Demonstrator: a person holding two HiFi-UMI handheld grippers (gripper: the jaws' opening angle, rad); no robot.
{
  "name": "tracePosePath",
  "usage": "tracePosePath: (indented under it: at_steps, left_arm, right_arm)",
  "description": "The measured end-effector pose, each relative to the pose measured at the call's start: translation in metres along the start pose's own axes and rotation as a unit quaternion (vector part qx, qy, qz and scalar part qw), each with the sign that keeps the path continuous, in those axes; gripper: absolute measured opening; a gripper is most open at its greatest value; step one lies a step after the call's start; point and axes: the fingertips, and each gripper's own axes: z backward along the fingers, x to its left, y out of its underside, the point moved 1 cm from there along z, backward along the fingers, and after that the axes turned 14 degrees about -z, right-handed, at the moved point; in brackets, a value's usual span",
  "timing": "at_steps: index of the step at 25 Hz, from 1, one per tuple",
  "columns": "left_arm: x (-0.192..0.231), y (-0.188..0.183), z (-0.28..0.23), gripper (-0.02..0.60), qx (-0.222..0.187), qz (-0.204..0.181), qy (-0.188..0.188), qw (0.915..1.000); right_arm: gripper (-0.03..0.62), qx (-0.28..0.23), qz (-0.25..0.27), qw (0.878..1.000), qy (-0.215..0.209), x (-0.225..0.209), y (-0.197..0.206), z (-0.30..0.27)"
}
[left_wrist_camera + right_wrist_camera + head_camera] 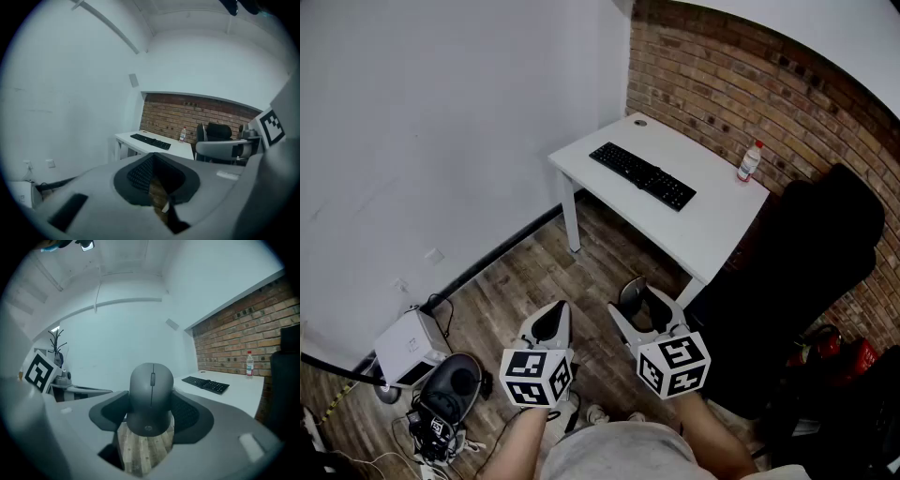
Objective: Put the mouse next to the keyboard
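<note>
While right gripper (639,302) clamps mouse (151,394) between wide-spread fingers (190,412), carry step seems in hand; keyboard (642,175) on desk (712,225) well beyond fingertips; left gripper (549,323) closed, empty; next: bring mouse forward, lower beside keyboard.

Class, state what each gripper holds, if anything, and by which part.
Right gripper clamps the grey mouse by its two sides; left gripper holds nothing.

White walls (441,112), brick wall (741,84) on rt, wood floor (525,281), white desk (712,216), blk chair (806,262).
</note>
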Motion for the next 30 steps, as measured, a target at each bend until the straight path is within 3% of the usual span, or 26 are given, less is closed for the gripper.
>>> tracePosePath:
  at_steps: [19, 30]
  left_arm:
    - [0.043, 0.007, -0.019, -0.008, 0.001, 0.006, 0.013, 0.9999]
    - [0.064, 0.008, -0.063, -0.008, 0.014, 0.008, 0.029, 0.9994]
  right_arm:
    - [0.291, 0.004, -0.001, 1.000, 0.002, 0.013, 0.002, -0.049]
    - [0.291, 0.007, -0.007, 1.000, 0.005, -0.006, -0.010, -0.094]
